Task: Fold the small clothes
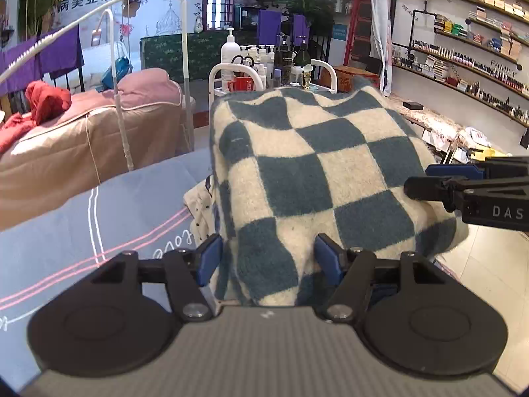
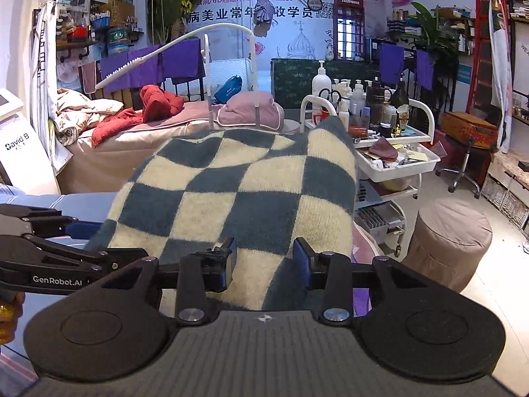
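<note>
Checked knit [image 1: 314, 165], blue and cream, fuzzy and thick. Lifted up in the air and spread out in front of both cameras, above the near corner of the blue bed sheet [image 1: 99, 225], with a white spotted cloth [image 1: 198, 205] just under its left edge. Looks soft and floppy, so likely to sag in the middle and bend wherever not held. Probably light, but bulky when bunched. Not slippery, going by the fuzz. Not easy to break either, though maybe easy to snag. Best taken by the near hem, one hold toward each side, to keep that edge straight for a fold. Pinched that way now: left gripper [image 1: 267, 258] partway closed on a thick bunch of the near edge, blue pads snug against both sides. Right gripper [image 2: 266, 258] the same, closed on a fat fold further along. Farther off, a white trolley [image 2: 420, 162] full of bottles, well apart from the knit.
</note>
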A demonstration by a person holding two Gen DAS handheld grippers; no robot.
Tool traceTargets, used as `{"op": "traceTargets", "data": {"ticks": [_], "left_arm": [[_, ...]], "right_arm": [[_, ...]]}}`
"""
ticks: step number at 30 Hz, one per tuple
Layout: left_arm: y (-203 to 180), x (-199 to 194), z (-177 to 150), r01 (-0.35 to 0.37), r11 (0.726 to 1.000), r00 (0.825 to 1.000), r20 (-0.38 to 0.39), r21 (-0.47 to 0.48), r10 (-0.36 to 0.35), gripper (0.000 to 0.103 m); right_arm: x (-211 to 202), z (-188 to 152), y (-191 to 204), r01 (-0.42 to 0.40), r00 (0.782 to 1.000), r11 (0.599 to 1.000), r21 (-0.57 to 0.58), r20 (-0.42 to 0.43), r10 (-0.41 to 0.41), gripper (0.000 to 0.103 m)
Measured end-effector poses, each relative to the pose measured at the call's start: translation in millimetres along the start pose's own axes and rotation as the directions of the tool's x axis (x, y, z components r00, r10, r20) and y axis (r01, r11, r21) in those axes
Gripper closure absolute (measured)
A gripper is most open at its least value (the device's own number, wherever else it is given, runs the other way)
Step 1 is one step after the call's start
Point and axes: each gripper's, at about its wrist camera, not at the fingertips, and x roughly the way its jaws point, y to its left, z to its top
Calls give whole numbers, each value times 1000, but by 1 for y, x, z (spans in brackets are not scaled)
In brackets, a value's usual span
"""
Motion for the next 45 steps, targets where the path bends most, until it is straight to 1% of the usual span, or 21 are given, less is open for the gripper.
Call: {"op": "traceTargets", "data": {"ticks": [1,3,4,5,6,7,9,11,13,16,19,21,25,27,33,41,45], "left_arm": [[0,-3,0,1,1000,1000,1,2,-1,39],[2,-13,0,0,1000,1000,8,8,0,32],[1,-20,0,-1,1000,1000,19,17,1,28],[0,-26,0,-8,1000,999,33,30,7,18],[-2,-33,1,-23,999,999,46,49,21,4],[-5,-42,0,-48,996,997,60,73,44,0],[-13,-60,-1,-91,988,992,97,121,79,0],[-21,-77,-1,-110,979,989,115,172,91,0],[-29,-92,0,-131,970,987,120,207,107,0],[-36,-111,0,-150,963,983,134,222,122,0],[-37,-127,3,-148,970,985,120,193,127,0],[-33,-134,3,-145,973,984,129,178,123,0],[-31,-142,0,-189,967,975,145,168,166,0],[-28,-142,2,-196,967,975,137,164,174,0],[-27,-139,3,-158,973,985,90,170,144,0],[-26,-135,5,-159,972,986,81,172,147,0],[-23,-132,8,-151,975,987,72,163,141,0]], "right_arm": [[-1,1,0,2,1000,1000,-5,-2,-2,36],[-5,2,2,3,1000,1000,-7,2,-3,31],[-8,3,4,0,1000,1000,-12,8,0,25],[-11,5,6,0,1000,1000,-19,14,1,21],[-14,6,9,4,1000,999,-33,18,-3,20],[-17,7,12,7,1000,999,-52,22,-6,19],[-24,11,21,9,999,995,-95,31,-7,18],[-30,14,27,17,999,993,-118,31,-13,6],[-37,19,31,12,999,993,-115,31,-9,2],[-44,27,33,-12,1000,997,-78,20,13,0],[-50,33,38,-10,1000,997,-71,13,11,0],[-54,37,42,-2,1000,997,-83,4,3,0],[-57,38,47,17,1000,995,-103,-21,-19,0],[-57,36,48,28,999,993,-111,-34,-31,0],[-55,29,49,18,997,994,-107,-72,-26,0],[-53,24,48,57,995,989,-137,-73,-67,0],[-52,23,46,57,994,990,-129,-81,-68,0]]}}
